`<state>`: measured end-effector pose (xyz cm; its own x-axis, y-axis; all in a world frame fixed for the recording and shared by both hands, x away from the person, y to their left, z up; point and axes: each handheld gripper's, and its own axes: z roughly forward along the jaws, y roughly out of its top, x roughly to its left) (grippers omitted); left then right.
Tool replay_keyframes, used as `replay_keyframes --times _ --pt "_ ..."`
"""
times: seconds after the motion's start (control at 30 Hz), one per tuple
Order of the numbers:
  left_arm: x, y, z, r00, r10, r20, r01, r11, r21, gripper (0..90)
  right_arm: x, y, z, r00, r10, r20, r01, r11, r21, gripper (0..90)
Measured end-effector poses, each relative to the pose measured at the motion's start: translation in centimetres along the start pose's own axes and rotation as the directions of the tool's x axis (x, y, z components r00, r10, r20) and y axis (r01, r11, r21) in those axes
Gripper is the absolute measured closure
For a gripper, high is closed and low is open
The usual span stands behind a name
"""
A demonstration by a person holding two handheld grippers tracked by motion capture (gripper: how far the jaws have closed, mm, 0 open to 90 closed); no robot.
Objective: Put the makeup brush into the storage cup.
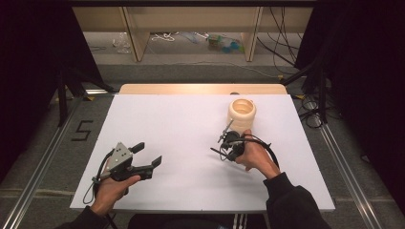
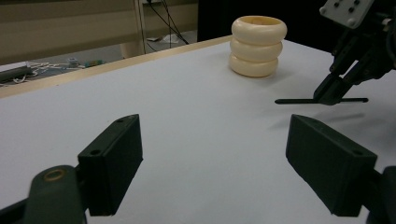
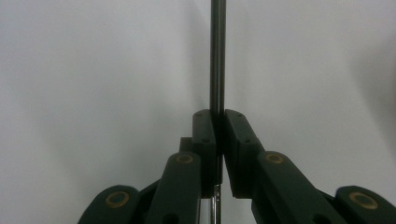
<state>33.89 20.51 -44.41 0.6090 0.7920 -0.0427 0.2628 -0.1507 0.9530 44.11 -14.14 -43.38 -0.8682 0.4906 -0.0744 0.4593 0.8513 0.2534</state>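
A: Where is the thin rod?

B: The right tongs [image 3: 218, 122] pinch the dark metal rod [image 3: 217, 56], their jaws pressed against it from both sides. In the right gripper view the rod runs straight up the middle of the frame over the white table [image 3: 93, 93].

A: And from above?

B: In the high view the right tongs [image 1: 225, 144] sit right of centre, held by the right hand [image 1: 253, 155], with the rod [image 1: 225, 130] sticking out toward the upper left. Just beyond, toward the upper right, stands a cream stack of rings [image 1: 241, 114], close to the hand.

A: The other side?

B: The left tongs [image 1: 147, 155] are in the lower left, spread wide with nothing between the jaws, held by the left hand [image 1: 112, 188] just above the table [image 1: 167, 119]. In the left gripper view the two jaws stand well apart at the bottom; the stack of rings [image 2: 257, 45] stands at the upper centre, and the rod [image 2: 299, 100] lies level at the right, low over the table.
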Motion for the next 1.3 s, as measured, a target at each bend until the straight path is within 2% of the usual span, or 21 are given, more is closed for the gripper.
replay_keyframes --times 0.1,0.2,0.27,0.37,0.4,0.53,0.57,0.6,0.7,0.77,0.83,0.87,0.93,1.0,1.07,1.1,1.23,1.27,1.3 --pt "0.0 0.0 0.0 1.0 0.007 0.004 -0.007 1.0 0.004 18.6 0.5 0.1 -0.7 0.9998 -0.021 0.005 0.022 0.999 -0.027 84.1" --pt "-0.1 0.0 0.1 0.9999 0.004 0.012 -0.004 1.0 -0.001 18.3 1.0 0.2 -1.2 0.9984 -0.057 -0.002 0.057 0.998 -0.016 84.1" --pt "-0.1 0.0 0.1 0.9999 0.011 0.01 -0.011 0.9999 0.007 17.3 1.4 0.3 -1.2 0.9978 -0.066 0.007 0.066 0.997 -0.042 84.1" --pt "-0.2 0.0 0.2 0.9999 0.004 0.016 -0.004 0.9999 0.01 17.7 1.7 0.4 -1.4 0.9973 -0.073 0.005 0.073 0.996 -0.045 84.1" --pt "-0.2 -0.1 0.2 0.9998 0.007 0.017 -0.007 0.9999 0.011 17.9 2.0 0.6 -1.7 0.9962 -0.087 -0.008 0.087 0.995 -0.043 84.1" --pt "-0.3 -0.1 0.3 0.9996 0.009 0.026 -0.01 0.9999 0.014 17.8 2.7 0.9 -2.1 0.9928 -0.119 -0.001 0.119 0.991 -0.057 84.1" --pt "-0.3 -0.1 0.3 0.9993 0.021 0.031 -0.021 0.9996 0.018 17.8 2.7 0.9 -2.1 0.9928 -0.119 -0.001 0.119 0.991 -0.057 84.1" --pt "-0.5 -0.1 0.3 0.9988 0.03 0.039 -0.031 0.9991 0.027 18.5 3.0 1.0 -2.2 0.9872 -0.159 0.007 0.159 0.986 -0.058 84.1" --pt "-0.8 -0.2 0.4 0.9974 0.039 0.061 -0.042 0.9981 0.044 20.3 3.5 1.2 -2.3 0.984 -0.178 0.014 0.178 0.983 -0.051 84.1" --pt "-1.0 -0.3 0.6 0.9951 0.062 0.077 -0.067 0.9961 0.057 20.0 4.2 1.5 -2.2 0.9756 -0.218 0.027 0.219 0.973 -0.068 84.1" --pt "-1.3 -0.3 0.7 0.9929 0.075 0.092 -0.08 0.9948 0.062 20.0 4.5 1.6 -2.3 0.9744 -0.224 0.024 0.225 0.973 -0.055 84.1" --pt "-1.4 -0.3 0.8 0.9922 0.077 0.098 -0.084 0.9941 0.069 20.0 4.9 1.8 -2.2 0.9688 -0.248 0.013 0.248 0.967 -0.061 84.1" --pt "-1.5 -0.3 0.9 0.9901 0.087 0.11 -0.096 0.9927 0.073 20.0 5.1 1.9 -2.2 0.9661 -0.257 0.027 0.258 0.964 -0.071 84.1" --pt "-1.6 -0.4 0.9 0.988 0.095 0.122 -0.106 0.9905 0.087 20.2 5.6 2.3 -2.0 0.955 -0.296 0.025 0.297 0.952 -0.075 84.1" --pt "-1.7 -0.5 1.1 0.9863 0.091 0.137 -0.105 0.9895 0.099 20.2 5.9 2.4 -2.1 0.9545 -0.298 0.018 0.298 0.952 -0.07 84.1" --pt "-1.8 -0.5 1.1 0.9853 0.092 0.144 -0.107 0.989 0.102 20.3 6.0 2.5 -2.0 0.9429 -0.332 0.02 0.333 0.94 -0.074 84.0" --pt "-2.1 -0.5 1.2 0.9833 0.088 0.159 -0.106 0.9882 0.11 21.1 6.9 2.7 -2.0 0.9428 -0.333 0.013 0.333 0.94 -0.074 84.0" --pt "-2.1 -0.5 1.3 0.9793 0.106 0.173 -0.126 0.9862 0.108 21.3 7.1 2.9 -1.9 0.9398 -0.342 0.006 0.341 0.937 -0.077 84.0" --pt "-2.2 -0.5 1.3 0.9792 0.102 0.175 -0.123 0.9858 0.114 21.3 7.1 2.9 -1.9 0.9398 -0.342 0.006 0.341 0.937 -0.077 84.0"
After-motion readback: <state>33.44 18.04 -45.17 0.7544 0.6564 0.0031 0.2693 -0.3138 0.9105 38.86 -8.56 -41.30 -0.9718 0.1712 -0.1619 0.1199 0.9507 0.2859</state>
